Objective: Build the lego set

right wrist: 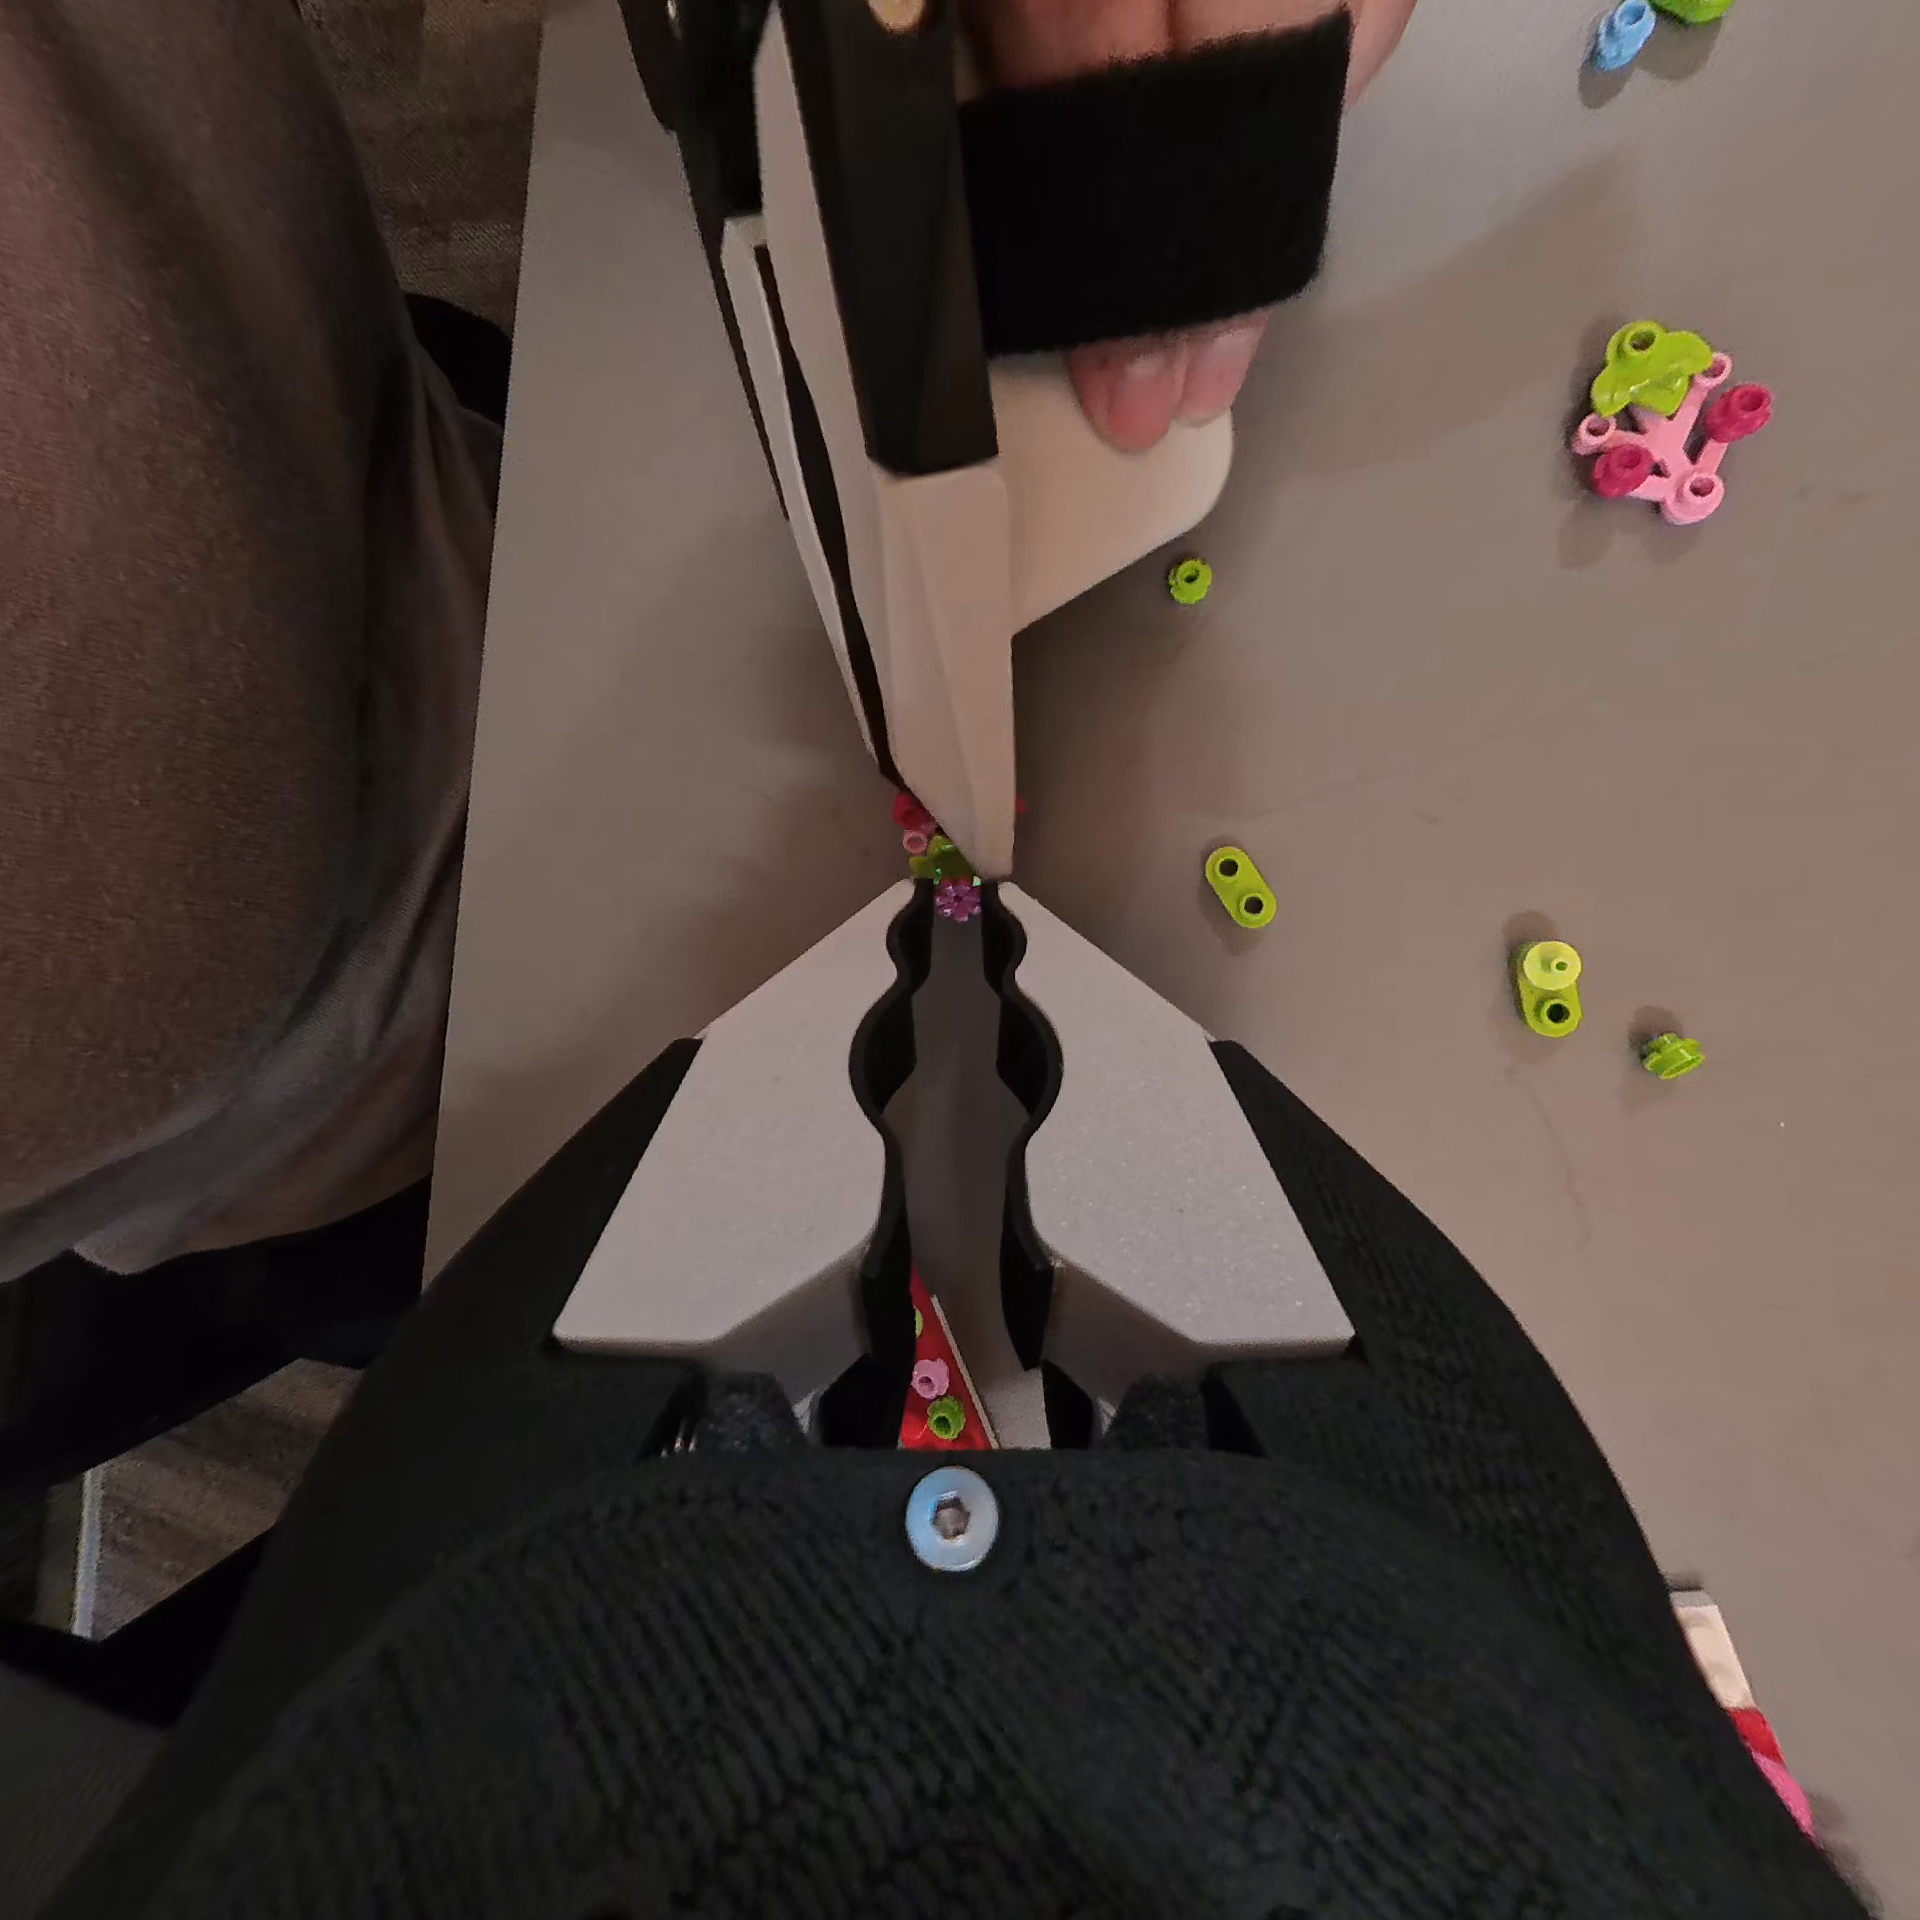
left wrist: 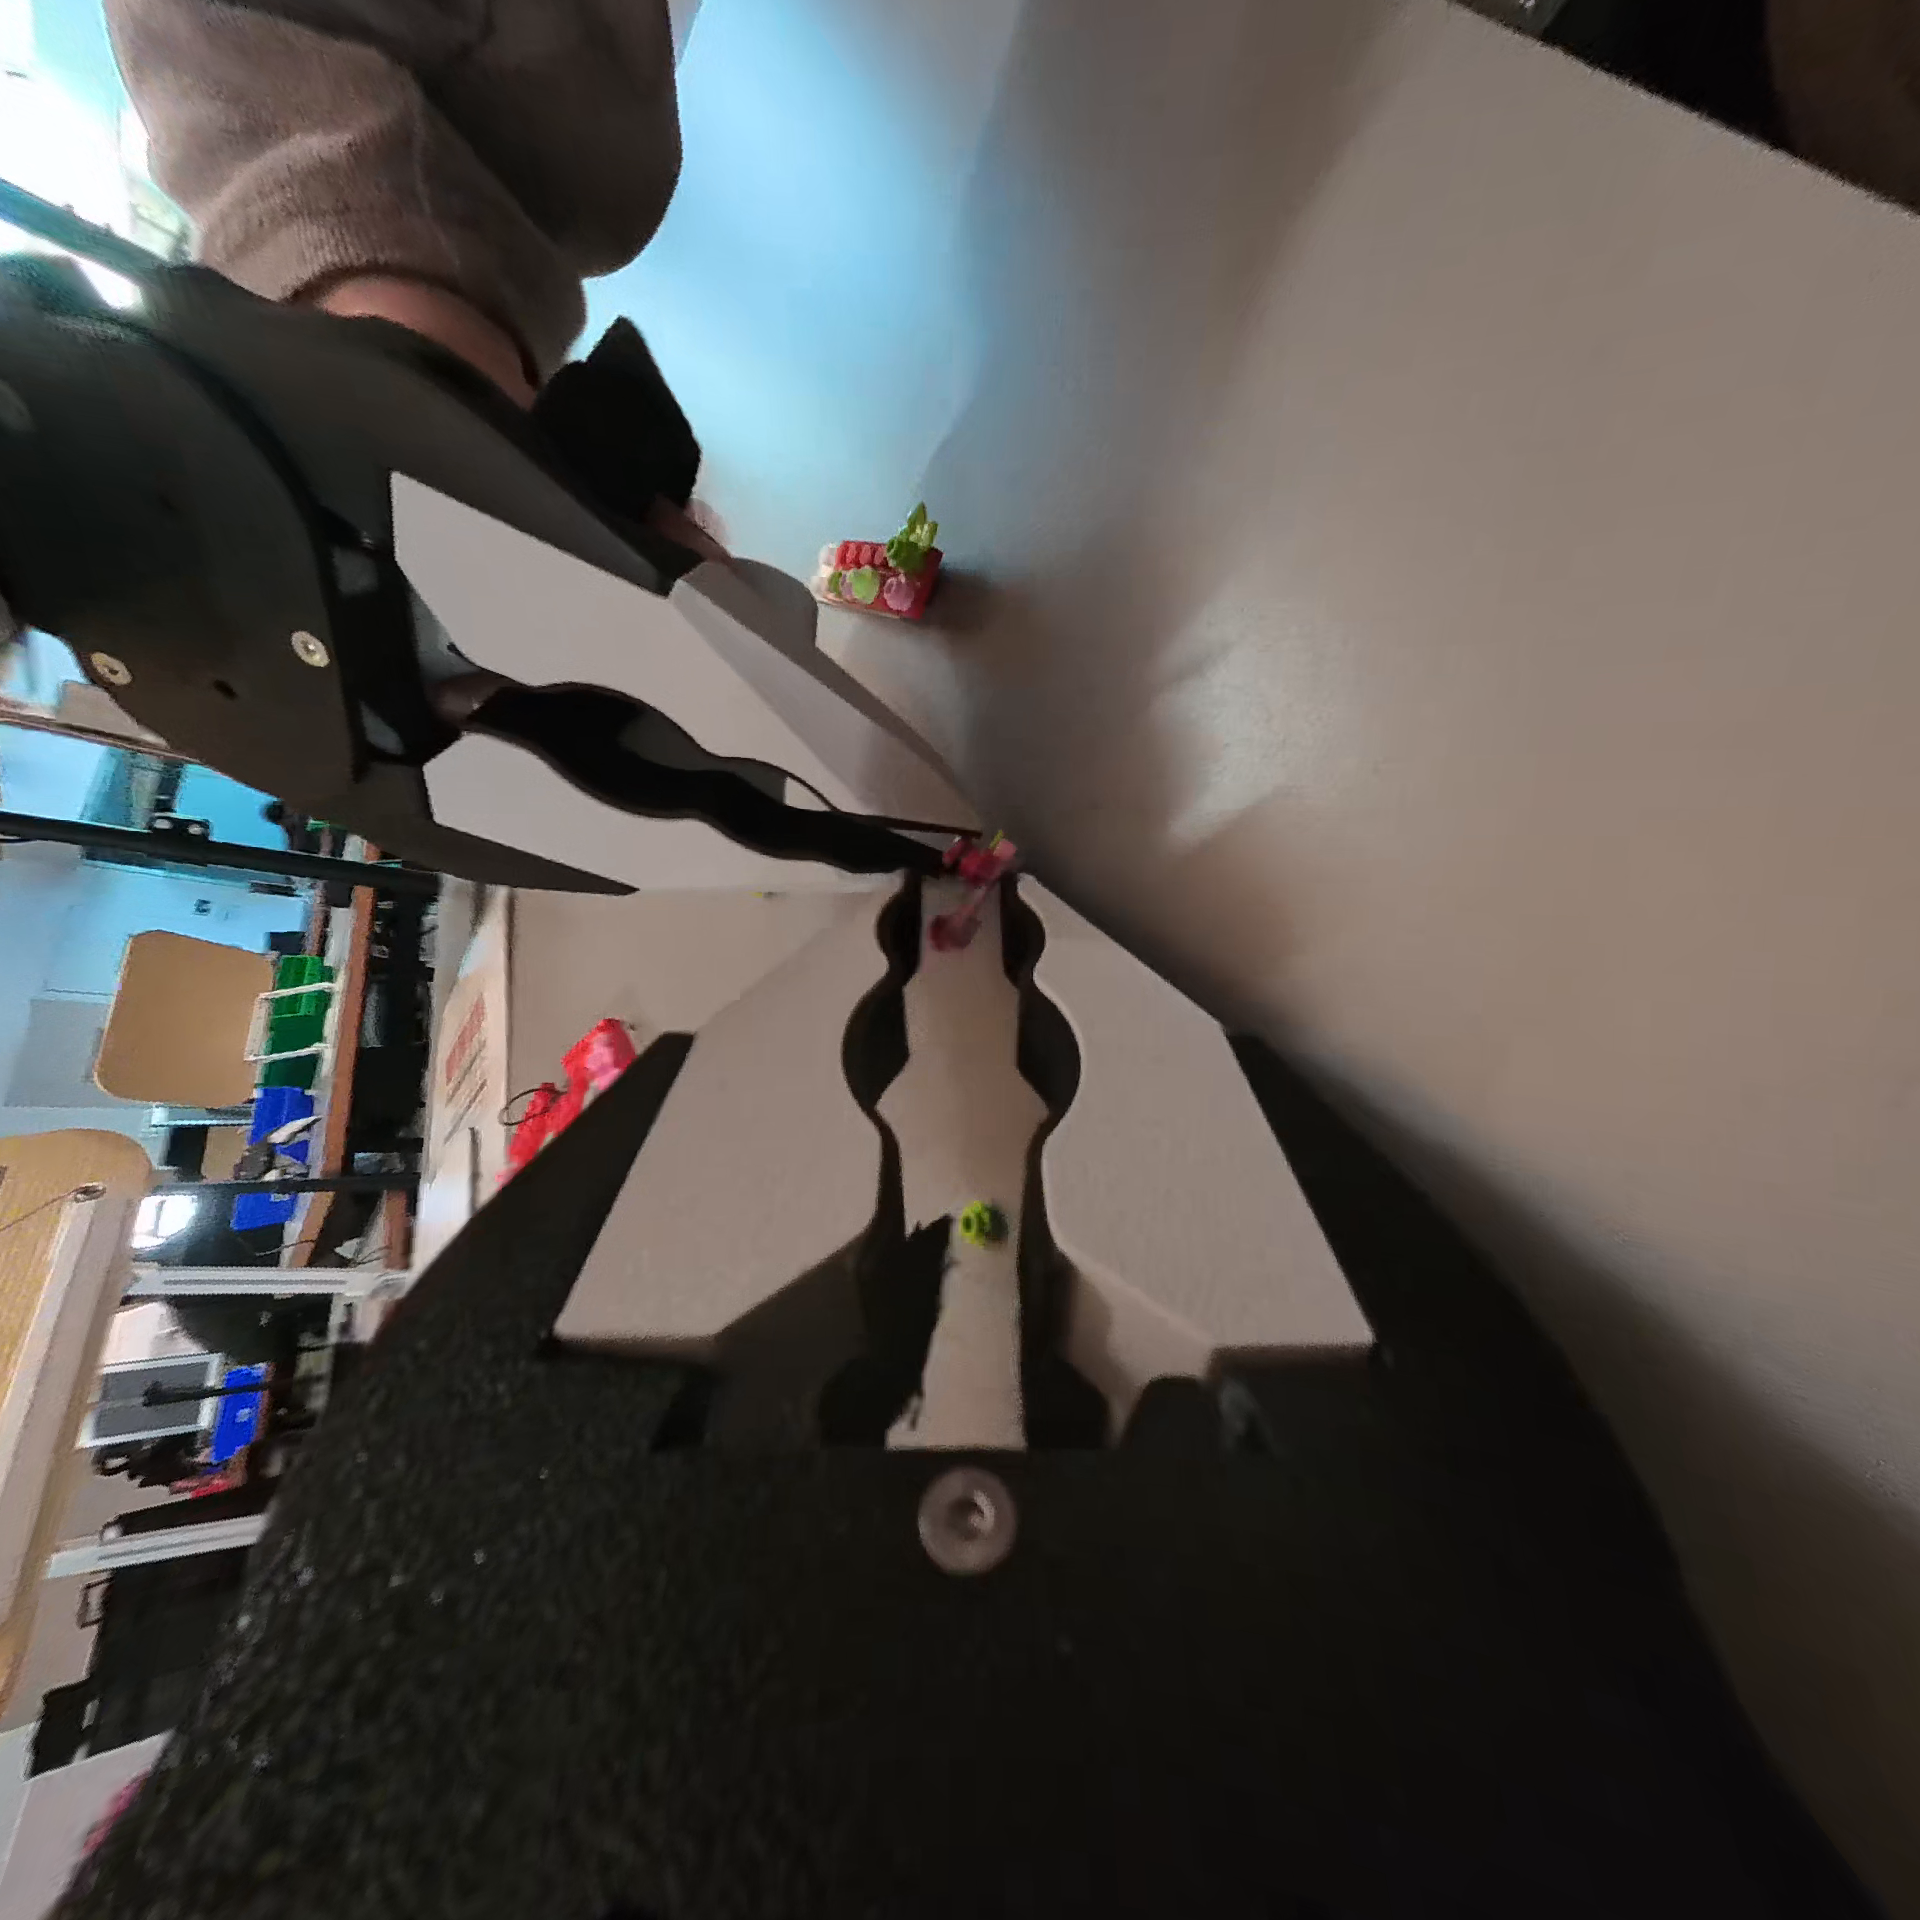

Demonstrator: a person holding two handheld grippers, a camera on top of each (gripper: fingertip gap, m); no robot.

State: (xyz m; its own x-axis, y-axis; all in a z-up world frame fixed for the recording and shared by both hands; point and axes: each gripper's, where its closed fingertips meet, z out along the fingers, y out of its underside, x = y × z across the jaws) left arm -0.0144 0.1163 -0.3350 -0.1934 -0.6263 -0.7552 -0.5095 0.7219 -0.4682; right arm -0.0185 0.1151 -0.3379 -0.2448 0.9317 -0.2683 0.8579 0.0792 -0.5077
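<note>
My left gripper (left wrist: 964,885) is shut on a small pink-and-lime lego cluster (left wrist: 956,925), held above the grey table (left wrist: 1455,727). In the right wrist view the left gripper (right wrist: 961,847) comes down from the top, with the cluster (right wrist: 923,831) at its tips. My right gripper (right wrist: 956,889) is shut on a tiny magenta flower stud (right wrist: 957,900), which touches the cluster from below. In the left wrist view the right gripper (left wrist: 961,847) comes in from the left, and its tips meet mine.
Loose pieces lie on the table to the right: a pink branch with magenta studs and a lime leaf (right wrist: 1662,426), a lime stud (right wrist: 1190,580), and lime plates (right wrist: 1240,885) (right wrist: 1548,987). A red brick build with plants (left wrist: 883,571) stands farther off. A person's torso (right wrist: 208,623) is at the left. My two grippers' fingertips are within a few centimetres of each other.
</note>
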